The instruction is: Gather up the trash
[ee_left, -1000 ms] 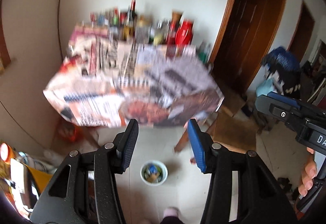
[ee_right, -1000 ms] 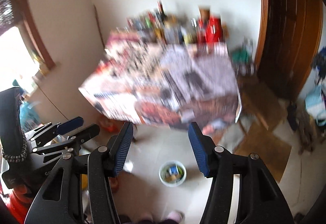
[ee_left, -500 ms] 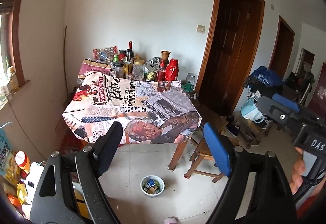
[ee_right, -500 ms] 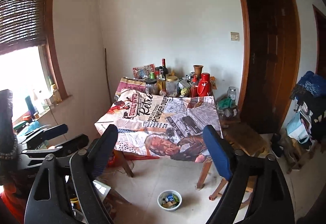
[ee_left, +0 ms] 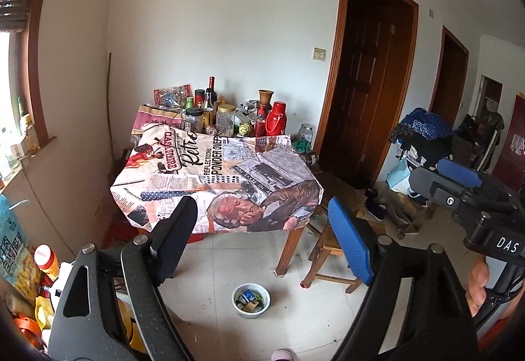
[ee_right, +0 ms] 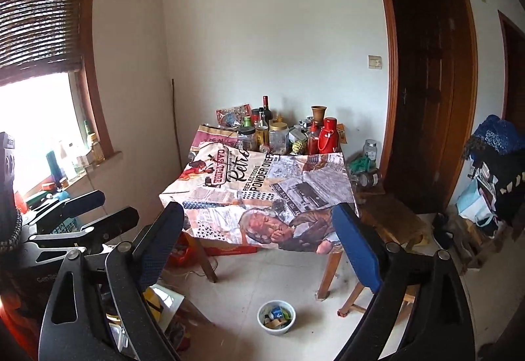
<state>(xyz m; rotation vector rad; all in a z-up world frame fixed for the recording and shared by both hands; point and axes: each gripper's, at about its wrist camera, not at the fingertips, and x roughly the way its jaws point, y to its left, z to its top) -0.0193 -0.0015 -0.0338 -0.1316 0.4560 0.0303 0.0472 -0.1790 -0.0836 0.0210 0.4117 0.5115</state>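
Observation:
A small white bowl (ee_left: 251,300) holding scraps of trash stands on the tiled floor in front of the table; it also shows in the right wrist view (ee_right: 276,317). My left gripper (ee_left: 262,236) is open and empty, held high above the floor and well short of the table. My right gripper (ee_right: 259,236) is open and empty too, at a similar height. The right gripper's body shows at the right of the left wrist view (ee_left: 466,197), and the left gripper's fingers show at the left of the right wrist view (ee_right: 78,213).
A table (ee_left: 210,170) under a newspaper-print cloth carries bottles, jars and a red flask (ee_left: 275,123) along its back edge. A wooden stool (ee_left: 328,249) stands at its right. Bags and packets (ee_left: 19,256) clutter the floor at left. Dark doors (ee_left: 367,92) and piled belongings are at right.
Both cameras have risen and pulled back from the table, from blurred to steady. Both grippers have opened wider.

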